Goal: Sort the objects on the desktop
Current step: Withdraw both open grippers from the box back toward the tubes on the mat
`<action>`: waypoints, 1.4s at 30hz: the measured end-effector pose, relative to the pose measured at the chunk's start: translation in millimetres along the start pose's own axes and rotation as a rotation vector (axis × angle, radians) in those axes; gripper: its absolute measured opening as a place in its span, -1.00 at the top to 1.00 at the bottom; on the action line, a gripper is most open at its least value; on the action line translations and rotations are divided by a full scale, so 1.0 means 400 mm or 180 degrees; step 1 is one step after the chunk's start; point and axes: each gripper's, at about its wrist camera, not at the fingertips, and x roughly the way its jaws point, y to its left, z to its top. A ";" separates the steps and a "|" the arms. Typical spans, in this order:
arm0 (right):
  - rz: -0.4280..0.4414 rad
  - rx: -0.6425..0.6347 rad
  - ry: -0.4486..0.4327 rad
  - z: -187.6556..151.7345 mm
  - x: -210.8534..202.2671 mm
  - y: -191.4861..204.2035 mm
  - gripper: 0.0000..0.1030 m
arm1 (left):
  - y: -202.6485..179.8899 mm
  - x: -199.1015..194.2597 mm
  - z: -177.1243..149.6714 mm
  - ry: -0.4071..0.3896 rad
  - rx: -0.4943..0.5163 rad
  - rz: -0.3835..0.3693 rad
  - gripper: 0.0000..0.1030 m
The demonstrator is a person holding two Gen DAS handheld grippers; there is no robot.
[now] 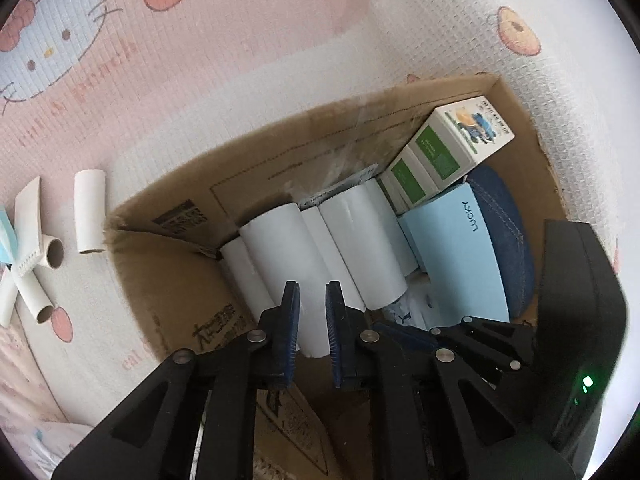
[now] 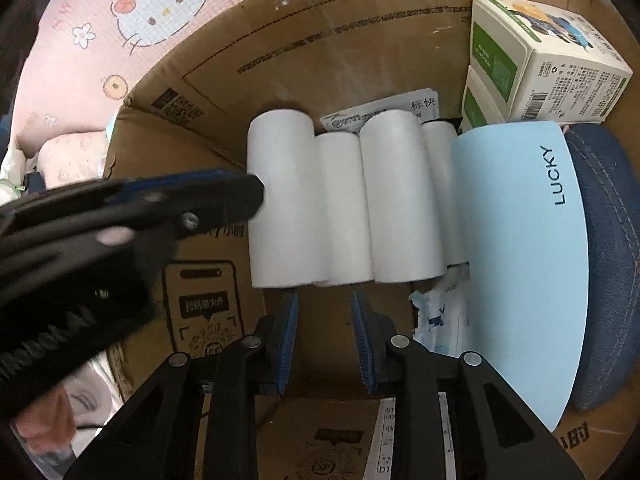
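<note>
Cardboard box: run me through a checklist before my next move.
1. Right hand-held gripper empty, jaws apart: ok.
2. Left hand-held gripper free of the rolls: cannot tell.
3. Rolls lying side by side in the box: ok.
4. Bare box floor in front of the rolls: ok.
5. All tubes boxed: not ok, several lie on the mat.
</note>
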 end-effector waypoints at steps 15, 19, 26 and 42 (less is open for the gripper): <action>-0.0429 -0.0195 -0.0522 -0.047 -0.172 0.084 0.52 | 0.027 -0.184 -0.102 -0.1024 0.0247 -0.0465 0.01; -0.0532 -0.0282 -0.0618 -0.071 -0.187 0.128 0.52 | 0.052 -0.235 -0.143 -0.1319 0.0273 -0.0605 -0.07; -0.0905 -0.0525 -0.1042 -0.130 -0.194 0.261 0.52 | 0.116 -0.279 -0.262 -0.1763 0.0267 -0.0616 -0.11; -0.1196 -0.1519 -0.1999 -0.290 -0.134 0.505 0.51 | 0.358 -0.228 -0.459 -0.2082 -0.0175 -0.0725 0.95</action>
